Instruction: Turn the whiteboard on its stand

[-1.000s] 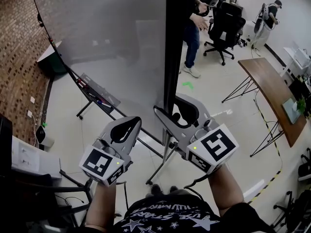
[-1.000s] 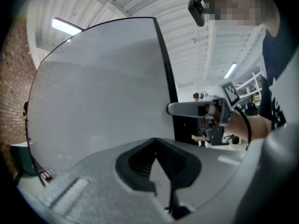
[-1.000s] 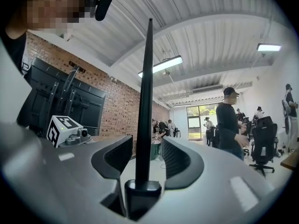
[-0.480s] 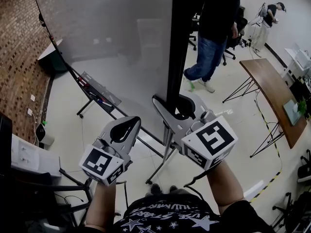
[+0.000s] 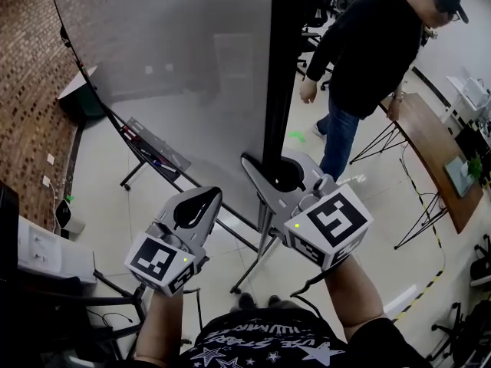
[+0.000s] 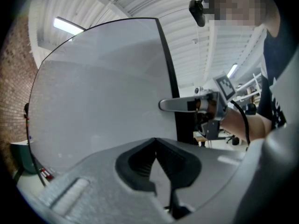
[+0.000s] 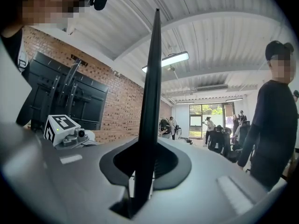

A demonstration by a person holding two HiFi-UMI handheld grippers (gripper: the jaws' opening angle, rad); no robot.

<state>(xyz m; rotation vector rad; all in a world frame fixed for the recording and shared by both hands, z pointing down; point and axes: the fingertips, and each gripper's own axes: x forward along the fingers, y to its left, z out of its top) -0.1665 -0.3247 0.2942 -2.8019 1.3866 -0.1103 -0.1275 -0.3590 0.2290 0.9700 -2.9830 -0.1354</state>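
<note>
The whiteboard [image 5: 169,67] stands upright on its wheeled stand [image 5: 261,244], with its black side edge [image 5: 284,67] running down the middle of the head view. My right gripper [image 5: 275,163] sits astride that edge, its jaws closing with the pads against the frame. In the right gripper view the edge [image 7: 152,87] rises straight up out of the right gripper [image 7: 145,153]. My left gripper [image 5: 207,194] is shut with nothing in it and hovers in front of the board's face [image 6: 103,87], tips together [image 6: 155,140]. The right gripper [image 6: 163,105] shows there at the board's edge.
A person in black [image 5: 376,44] walks just behind the board at the right. A wooden table [image 5: 430,152] on wire legs stands further right. The marker tray [image 5: 157,148] hangs below the board. A brick wall [image 5: 23,90] runs along the left.
The right gripper's jaws have come together around the board's edge. The person in black has walked from the back toward the board. The left gripper has barely moved.
</note>
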